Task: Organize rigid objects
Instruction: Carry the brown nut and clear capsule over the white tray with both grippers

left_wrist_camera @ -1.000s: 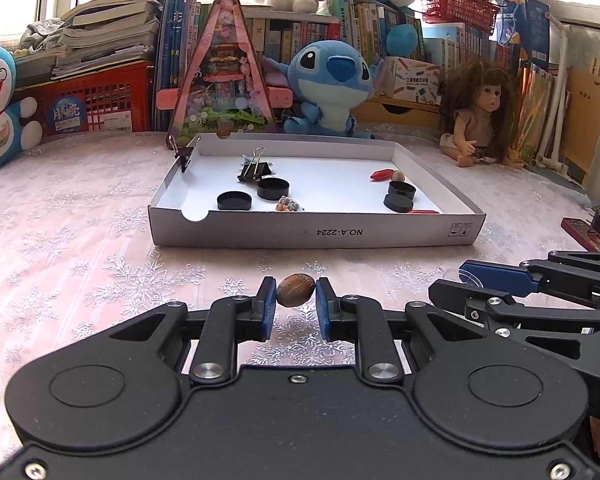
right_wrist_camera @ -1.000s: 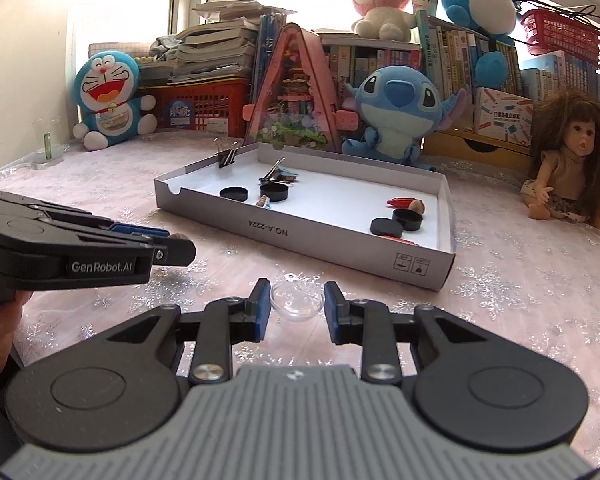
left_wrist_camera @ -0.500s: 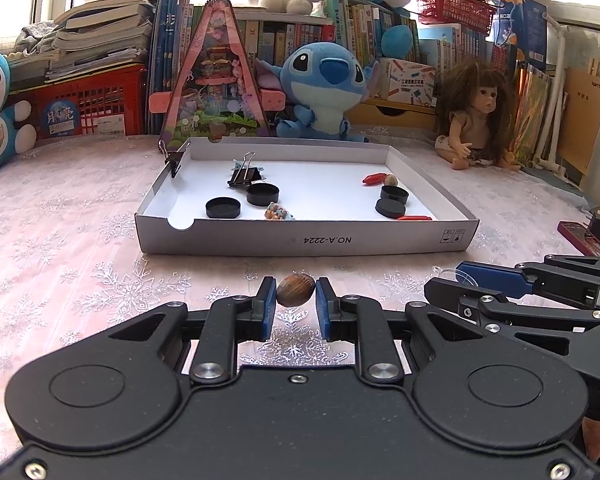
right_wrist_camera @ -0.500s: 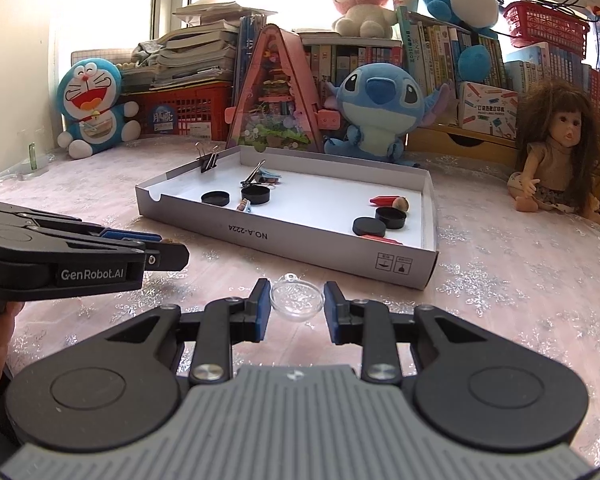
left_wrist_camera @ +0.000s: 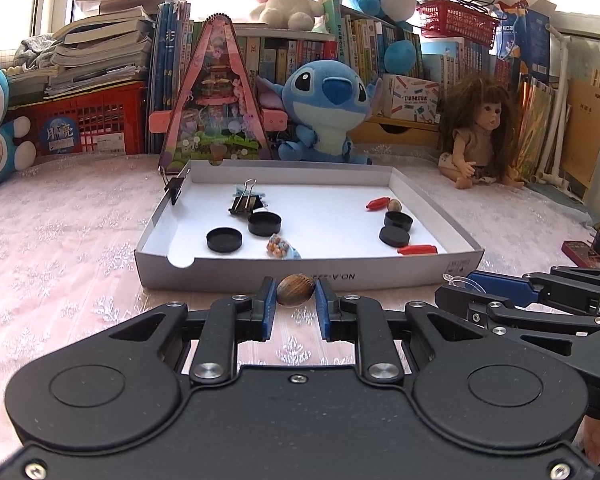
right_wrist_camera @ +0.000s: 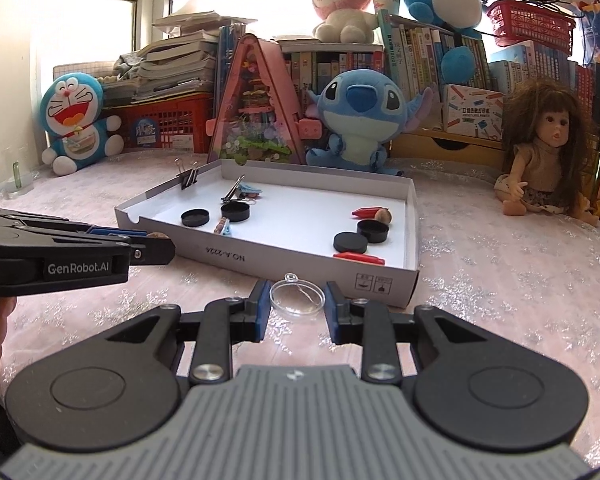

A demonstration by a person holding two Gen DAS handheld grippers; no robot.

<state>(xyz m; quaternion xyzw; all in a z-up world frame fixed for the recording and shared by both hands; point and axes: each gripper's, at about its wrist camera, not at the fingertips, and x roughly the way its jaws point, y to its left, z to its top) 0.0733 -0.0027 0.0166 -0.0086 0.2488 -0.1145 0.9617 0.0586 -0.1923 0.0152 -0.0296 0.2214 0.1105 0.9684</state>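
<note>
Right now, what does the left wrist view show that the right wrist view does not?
Only the left wrist view shows the nut pinched in the left claw from the front, and books far right.

Only the right wrist view shows the clear dish gripped by the right claw in full, and a whole Doraemon plush.

Both show the white tray with black caps, binder clips and red pieces, the blue plush and the doll.

A snowflake-patterned tablecloth (left_wrist_camera: 60, 240) carries a white cardboard tray (left_wrist_camera: 308, 274).
</note>
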